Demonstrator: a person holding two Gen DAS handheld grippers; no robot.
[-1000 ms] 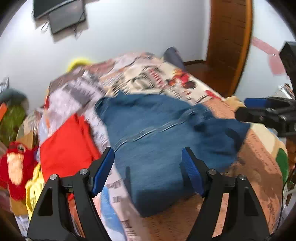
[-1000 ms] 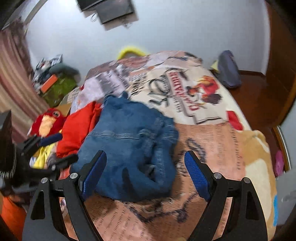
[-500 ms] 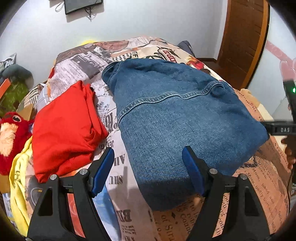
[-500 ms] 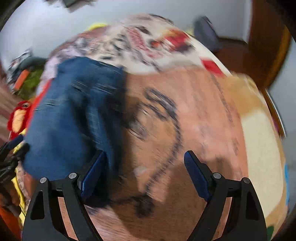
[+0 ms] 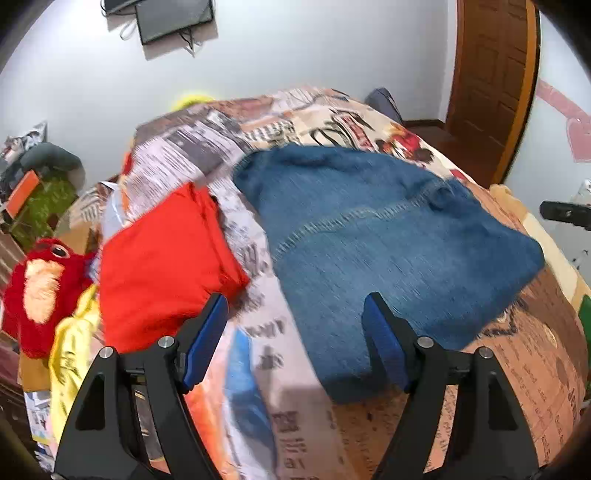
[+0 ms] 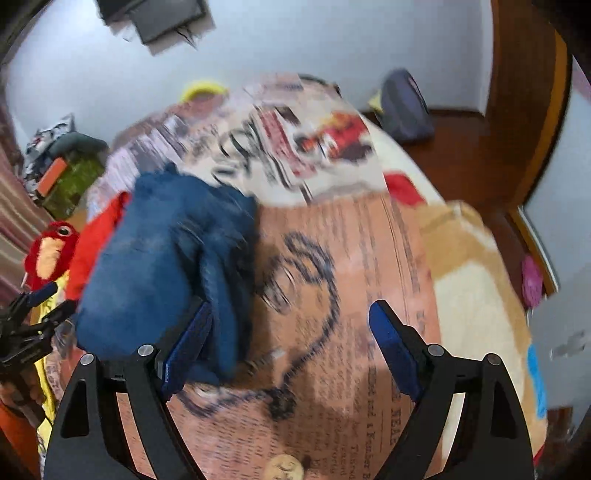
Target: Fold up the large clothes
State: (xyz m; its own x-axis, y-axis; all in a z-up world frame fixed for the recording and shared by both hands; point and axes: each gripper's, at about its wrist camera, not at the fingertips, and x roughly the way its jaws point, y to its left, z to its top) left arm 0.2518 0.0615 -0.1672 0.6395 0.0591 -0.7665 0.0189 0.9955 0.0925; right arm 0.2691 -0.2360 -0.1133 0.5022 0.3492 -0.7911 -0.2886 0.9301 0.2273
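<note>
**Both tools spread above the folded denim on the bed**

My left tool (image 5: pixel 293 334) is spread wide with nothing between its blue pads (image 5: pixel 205 338), hanging over the printed bedspread (image 5: pixel 258 369) at the near left corner of the denim garment (image 5: pixel 388 243). The right pad's tip shows just in front of the denim's near edge; I cannot tell whether it touches the cloth. My right tool (image 6: pixel 290 341) is also spread and grips nothing; its left pad (image 6: pixel 186 349) sits just beside the denim's (image 6: pixel 166 258) hanging right-hand fold, and the rest of its gap looks onto bare bedspread (image 6: pixel 332 295) printed like a newspaper.

The denim lies folded into a thick blue bundle on the bed, a stitched seam running across its top in the left view. Just left of the denim is a folded red garment (image 5: pixel 162 258), a strip of bedspread showing between them. Left of that, at the bed's edge, are a yellow cloth (image 5: pixel 70 350) and a red plush toy (image 5: pixel 40 284).

Beyond the denim the bedspread runs on to the far end of the bed, where a grey-blue bag (image 6: pixel 404 105) sits on the floor to the right. Farther right stands a brown wooden door (image 5: pixel 491 81). On the white wall behind the denim hangs a dark screen (image 5: pixel 173 16).

The right view is blurred.
</note>
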